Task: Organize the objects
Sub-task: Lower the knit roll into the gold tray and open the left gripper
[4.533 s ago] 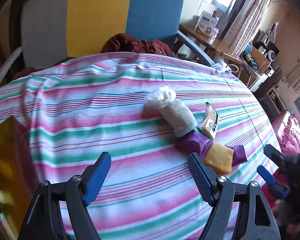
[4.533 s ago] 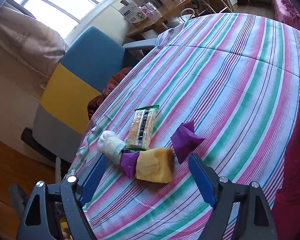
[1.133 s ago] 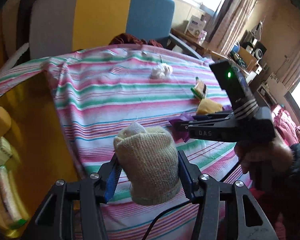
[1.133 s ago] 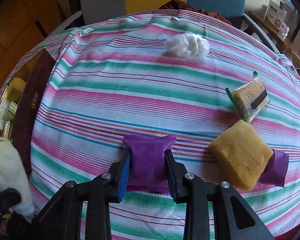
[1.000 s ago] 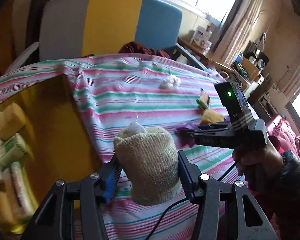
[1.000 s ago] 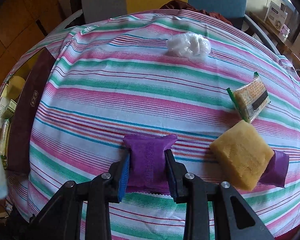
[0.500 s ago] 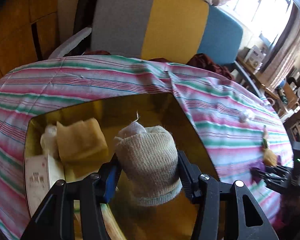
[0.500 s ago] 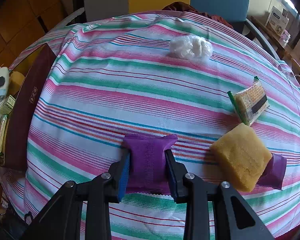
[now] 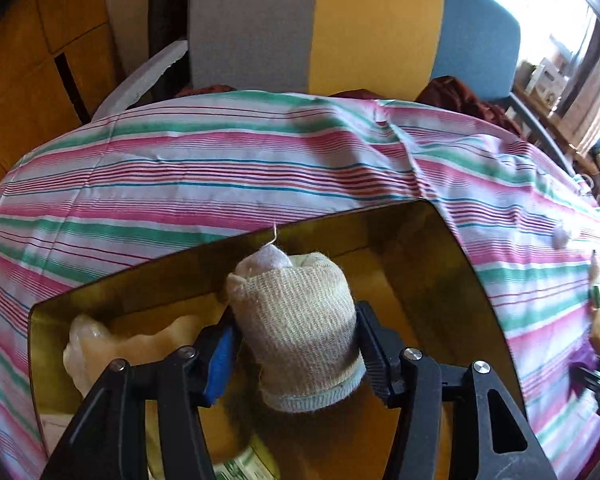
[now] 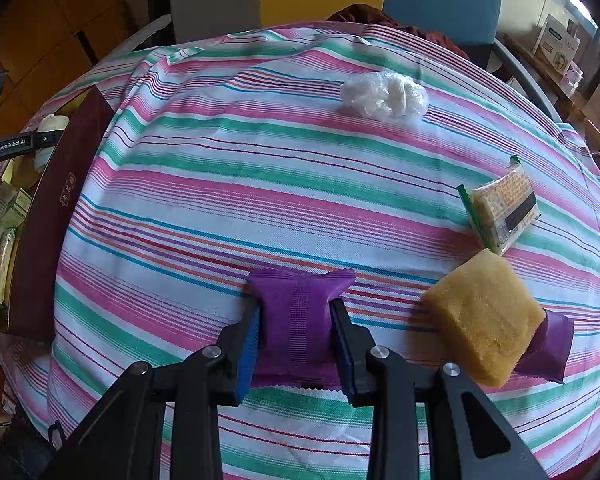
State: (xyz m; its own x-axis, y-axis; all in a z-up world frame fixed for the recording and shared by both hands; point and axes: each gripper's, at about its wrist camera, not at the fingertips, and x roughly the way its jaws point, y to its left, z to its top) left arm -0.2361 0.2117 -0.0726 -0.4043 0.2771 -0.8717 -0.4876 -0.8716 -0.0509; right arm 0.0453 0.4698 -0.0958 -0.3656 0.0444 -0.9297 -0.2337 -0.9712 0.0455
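While my left gripper [image 9: 296, 344] hangs over the box [image 9: 452, 240] w/ the sock roll [image 9: 296, 320], jaws just easing apart, it could snag & drop crooked; right gripper [image 10: 296, 332] clamps the purple packet [image 10: 300, 312] on the counter [image 10: 260, 184]

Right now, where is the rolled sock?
In the left wrist view, the rolled sock sits between the left gripper pads, above the gold-lined box, beside a wrapped sponge.
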